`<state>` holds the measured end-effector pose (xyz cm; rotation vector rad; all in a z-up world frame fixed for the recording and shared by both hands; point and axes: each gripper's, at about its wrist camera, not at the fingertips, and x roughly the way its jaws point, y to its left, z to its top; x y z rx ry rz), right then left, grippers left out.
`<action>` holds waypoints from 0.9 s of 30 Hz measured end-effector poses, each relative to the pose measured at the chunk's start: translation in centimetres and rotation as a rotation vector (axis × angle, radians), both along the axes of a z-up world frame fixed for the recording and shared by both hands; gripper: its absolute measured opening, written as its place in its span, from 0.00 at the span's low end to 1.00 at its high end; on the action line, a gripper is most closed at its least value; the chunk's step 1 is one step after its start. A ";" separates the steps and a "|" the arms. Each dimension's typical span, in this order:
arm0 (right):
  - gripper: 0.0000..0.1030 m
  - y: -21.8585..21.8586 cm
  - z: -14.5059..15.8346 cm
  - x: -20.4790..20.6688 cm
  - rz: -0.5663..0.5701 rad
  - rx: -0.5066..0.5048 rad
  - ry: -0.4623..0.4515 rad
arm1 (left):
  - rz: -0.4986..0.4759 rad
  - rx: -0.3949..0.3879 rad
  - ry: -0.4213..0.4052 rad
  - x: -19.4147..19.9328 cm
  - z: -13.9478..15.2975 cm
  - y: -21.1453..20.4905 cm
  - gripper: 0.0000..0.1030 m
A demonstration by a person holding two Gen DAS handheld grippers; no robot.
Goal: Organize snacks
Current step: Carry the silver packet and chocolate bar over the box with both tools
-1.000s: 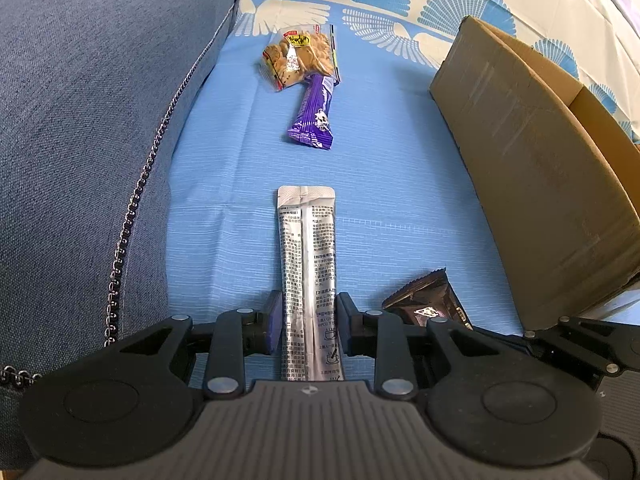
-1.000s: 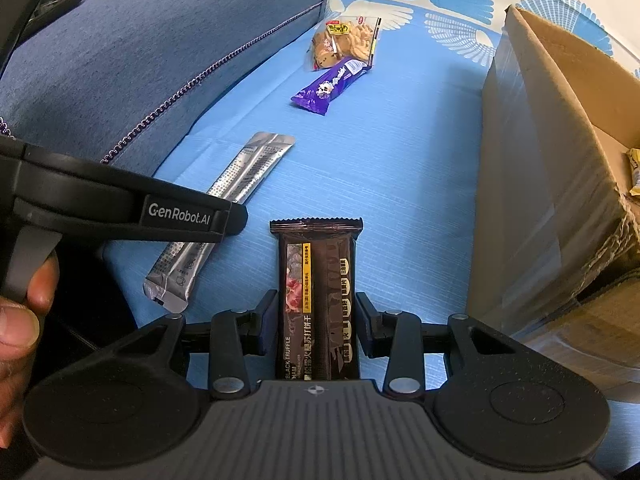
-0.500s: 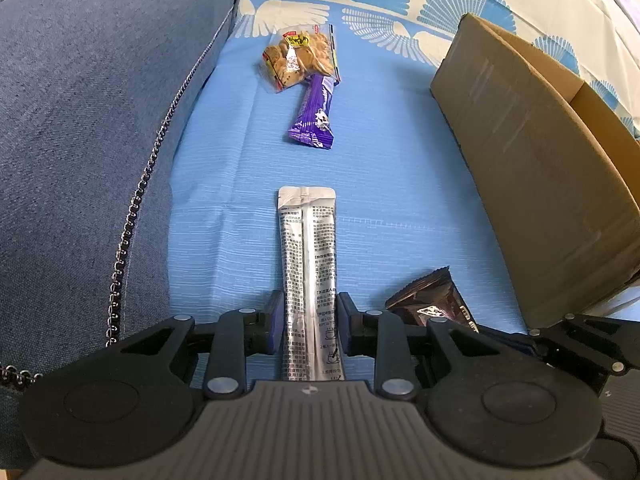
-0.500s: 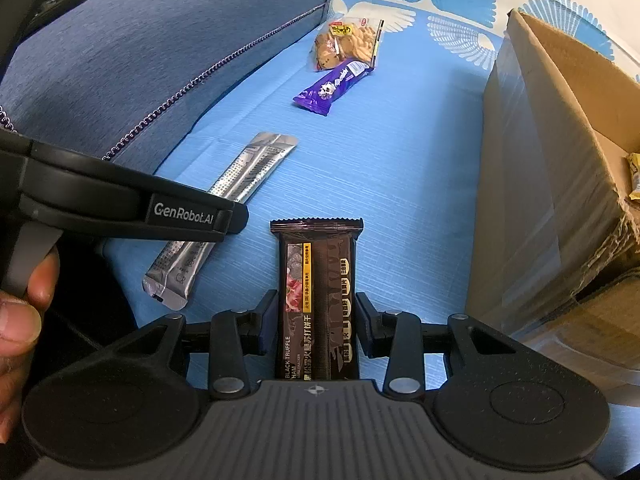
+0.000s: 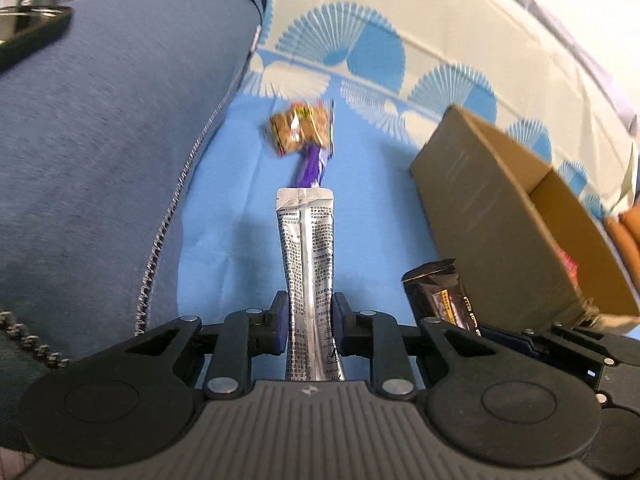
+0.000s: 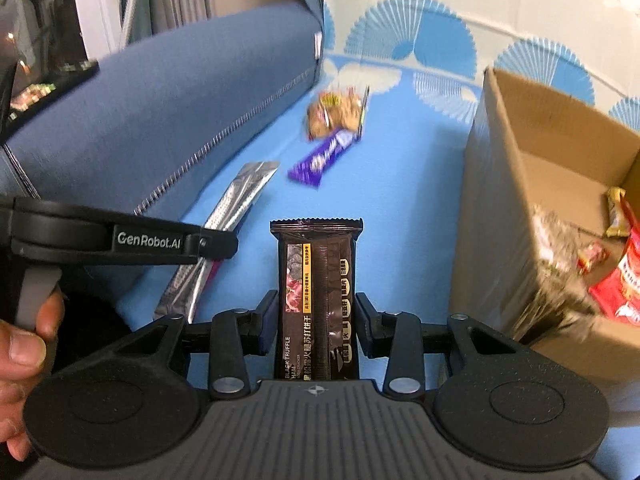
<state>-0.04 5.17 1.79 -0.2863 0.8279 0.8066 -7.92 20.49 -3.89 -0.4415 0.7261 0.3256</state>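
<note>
A long silver stick pack (image 5: 306,240) stands out between the fingers of my left gripper (image 5: 310,312). Its jaws are closing, the pads pinch its lower part, and it hangs clear of the blue sheet (image 5: 240,216). My right gripper (image 6: 316,312) is shut on a dark brown cracker pack (image 6: 316,272), also held above the sheet. That dark pack (image 5: 440,296) shows low on the right in the left wrist view. The silver pack (image 6: 244,192) appears left of it in the right wrist view. A bag of cookies (image 5: 300,130) and a purple bar (image 5: 310,168) lie farther back.
An open cardboard box (image 6: 492,200) stands on the right, with red and yellow snack packets (image 6: 616,280) inside. A blue padded cushion (image 5: 100,160) borders the sheet on the left. A person's hand (image 6: 24,340) grips the left gripper's handle.
Both grippers have risen and tipped upward, lifting the silver pack and the dark pack off the sheet. The left jaws have squeezed in on the silver pack.
</note>
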 end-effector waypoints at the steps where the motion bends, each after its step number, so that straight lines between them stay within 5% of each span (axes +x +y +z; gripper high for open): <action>1: 0.40 -0.2 0.4 -0.1 0.003 0.015 -0.010 | 0.008 -0.009 -0.011 -0.3 0.3 0.1 0.23; 15: 0.40 -3.8 6.7 1.6 -0.050 0.283 -0.079 | 0.148 -0.157 0.006 -0.5 4.2 0.1 0.23; 27: 0.40 -10.8 9.6 6.4 -0.358 0.410 -0.164 | 0.016 -0.111 -0.098 8.3 9.9 -7.0 0.23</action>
